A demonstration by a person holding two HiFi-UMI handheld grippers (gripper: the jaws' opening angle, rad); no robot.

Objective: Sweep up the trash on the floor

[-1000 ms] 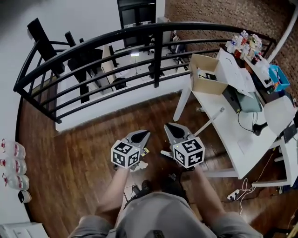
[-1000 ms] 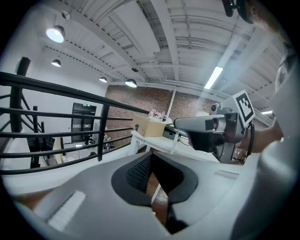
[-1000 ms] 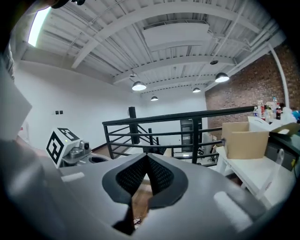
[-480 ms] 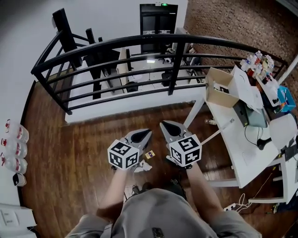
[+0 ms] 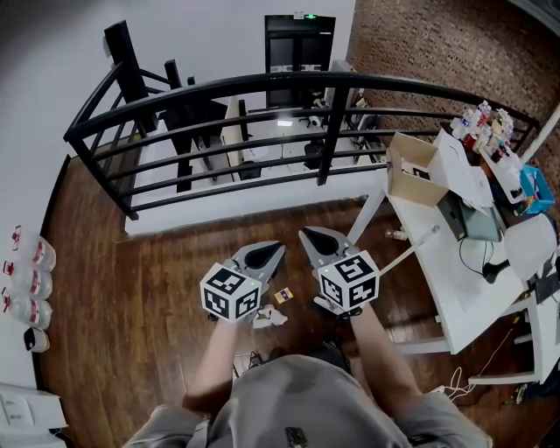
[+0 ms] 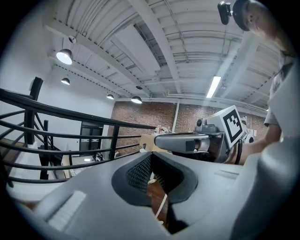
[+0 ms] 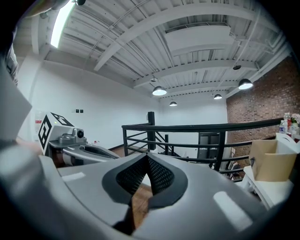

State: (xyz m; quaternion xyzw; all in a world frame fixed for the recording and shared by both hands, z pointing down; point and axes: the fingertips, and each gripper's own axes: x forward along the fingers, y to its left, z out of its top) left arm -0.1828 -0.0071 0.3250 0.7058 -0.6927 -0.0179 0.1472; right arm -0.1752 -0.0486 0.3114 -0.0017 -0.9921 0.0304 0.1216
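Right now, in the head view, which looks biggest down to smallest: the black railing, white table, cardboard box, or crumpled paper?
1. black railing
2. white table
3. cardboard box
4. crumpled paper on the floor, by far the smallest

No words or numbers can be read anywhere. The cube (image 5: 232, 293) on the left gripper (image 5: 276, 249) and its twin (image 5: 348, 280) on the right gripper (image 5: 304, 234) bear black-and-white square patterns, not letters. A small green sign (image 5: 303, 15) over the dark doorway (image 5: 300, 48) is too small to read. So are the red labels on the bottles (image 5: 26, 282) by the wall.
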